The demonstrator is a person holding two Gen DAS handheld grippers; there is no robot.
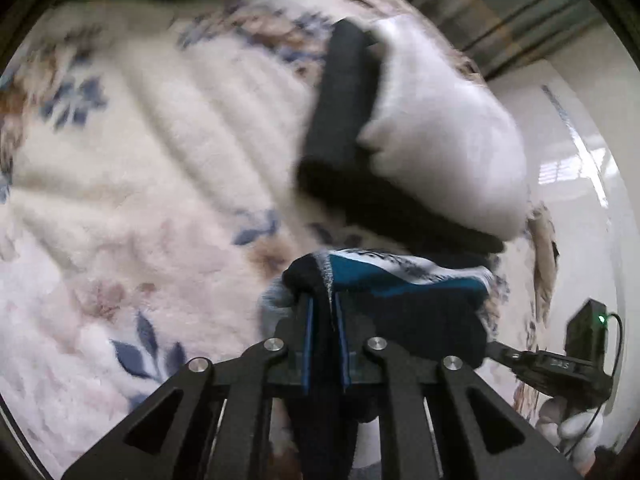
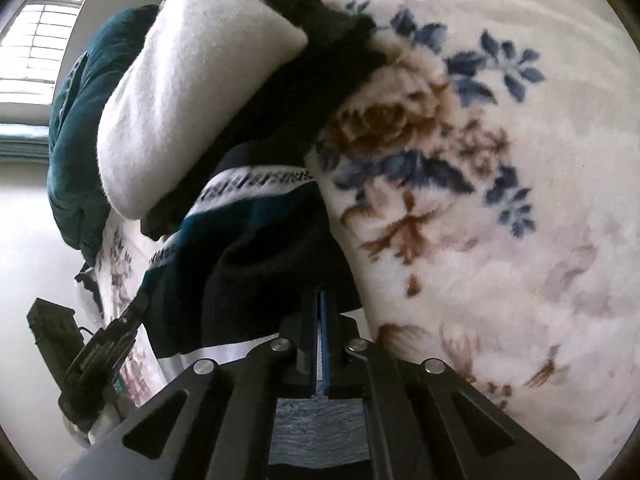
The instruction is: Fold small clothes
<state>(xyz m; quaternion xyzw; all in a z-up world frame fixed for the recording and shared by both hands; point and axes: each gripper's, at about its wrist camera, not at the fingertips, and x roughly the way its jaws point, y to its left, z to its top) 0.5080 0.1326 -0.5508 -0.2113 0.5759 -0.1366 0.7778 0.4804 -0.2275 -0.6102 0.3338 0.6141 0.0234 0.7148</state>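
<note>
My left claw (image 1: 322,304) is pinching the knit edge of a dark navy, teal and white patterned garment (image 1: 400,280) over the fluffy floral bed blanket (image 1: 160,160). My right claw (image 2: 320,320) is nipping its white-banded hem. A white-and-black folded cloth (image 2: 192,80) is crowding beyond; only the right view is showing a teal velvet bundle (image 2: 80,120).

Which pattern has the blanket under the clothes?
Cream blanket with blue and brown flowers, clearest in the right wrist view.
</note>
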